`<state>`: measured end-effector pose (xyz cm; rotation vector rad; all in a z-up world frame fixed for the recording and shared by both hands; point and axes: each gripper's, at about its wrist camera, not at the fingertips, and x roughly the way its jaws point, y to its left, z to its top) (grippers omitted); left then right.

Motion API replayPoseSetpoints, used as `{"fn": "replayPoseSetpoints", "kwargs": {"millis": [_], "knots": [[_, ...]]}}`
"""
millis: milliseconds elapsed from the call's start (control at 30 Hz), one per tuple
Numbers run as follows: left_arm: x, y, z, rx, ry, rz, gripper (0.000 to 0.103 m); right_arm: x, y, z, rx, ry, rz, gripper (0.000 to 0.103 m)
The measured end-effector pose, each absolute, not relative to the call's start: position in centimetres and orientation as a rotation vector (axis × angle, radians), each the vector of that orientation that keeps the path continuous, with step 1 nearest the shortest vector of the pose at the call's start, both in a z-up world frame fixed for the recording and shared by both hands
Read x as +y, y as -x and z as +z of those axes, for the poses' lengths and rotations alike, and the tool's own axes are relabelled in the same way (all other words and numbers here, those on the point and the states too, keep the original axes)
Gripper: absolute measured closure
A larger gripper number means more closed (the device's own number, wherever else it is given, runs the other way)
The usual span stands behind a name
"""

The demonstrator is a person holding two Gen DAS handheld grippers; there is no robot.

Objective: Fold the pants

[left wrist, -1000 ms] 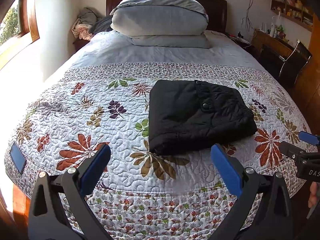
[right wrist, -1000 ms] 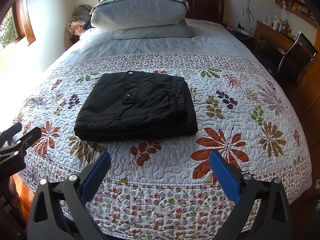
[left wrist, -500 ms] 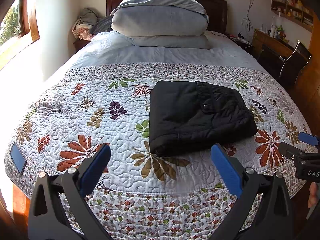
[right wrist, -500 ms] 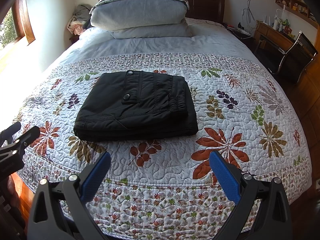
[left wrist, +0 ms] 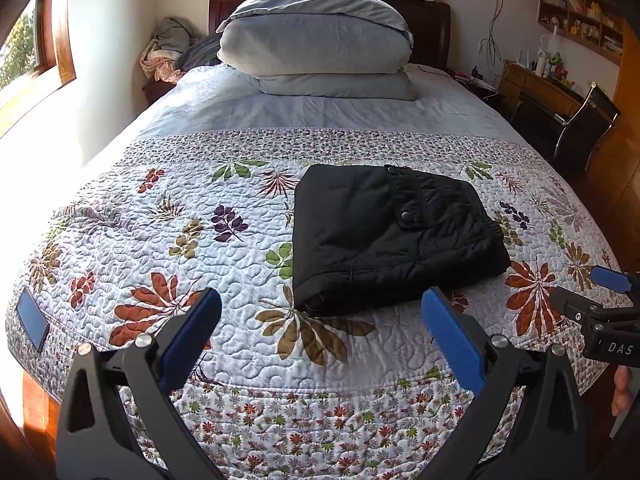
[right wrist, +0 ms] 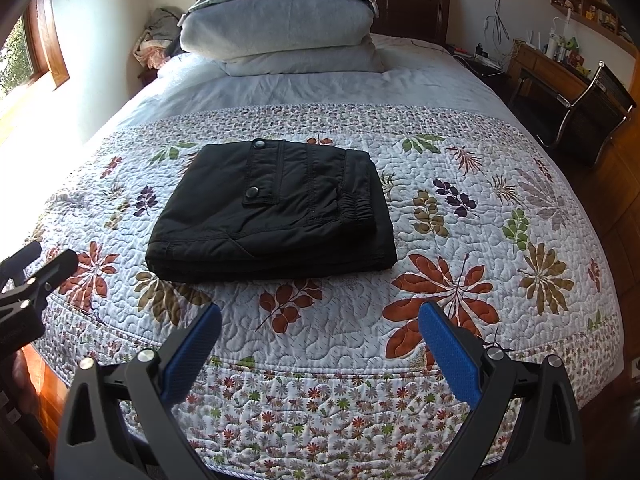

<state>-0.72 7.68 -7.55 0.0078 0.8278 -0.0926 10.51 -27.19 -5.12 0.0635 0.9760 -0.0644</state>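
Observation:
Black pants [left wrist: 384, 236] lie folded into a compact rectangle on the floral quilt [left wrist: 180, 240], pocket flap with snap buttons on top. They also show in the right wrist view [right wrist: 272, 212]. My left gripper [left wrist: 320, 320] is open and empty, held off the foot of the bed, short of the pants. My right gripper [right wrist: 320, 332] is open and empty, also held back from the pants at the foot of the bed. Each gripper shows at the edge of the other's view: the right one [left wrist: 600, 300], the left one [right wrist: 28, 272].
Stacked grey pillows [left wrist: 316, 48] sit at the headboard. A desk and chair [left wrist: 576, 120] stand to the right of the bed. A window and wall [left wrist: 36, 52] are on the left. A pile of clothes [left wrist: 168, 52] lies at the far left corner.

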Motion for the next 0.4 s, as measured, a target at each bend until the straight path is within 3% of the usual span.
{"fn": "replayPoseSetpoints", "kwargs": {"millis": [400], "knots": [[7.78, 1.04, -7.33, 0.825, -0.001, -0.110, 0.003, -27.26, -10.39, -5.53, 0.986, -0.070, -0.064, 0.004]]}}
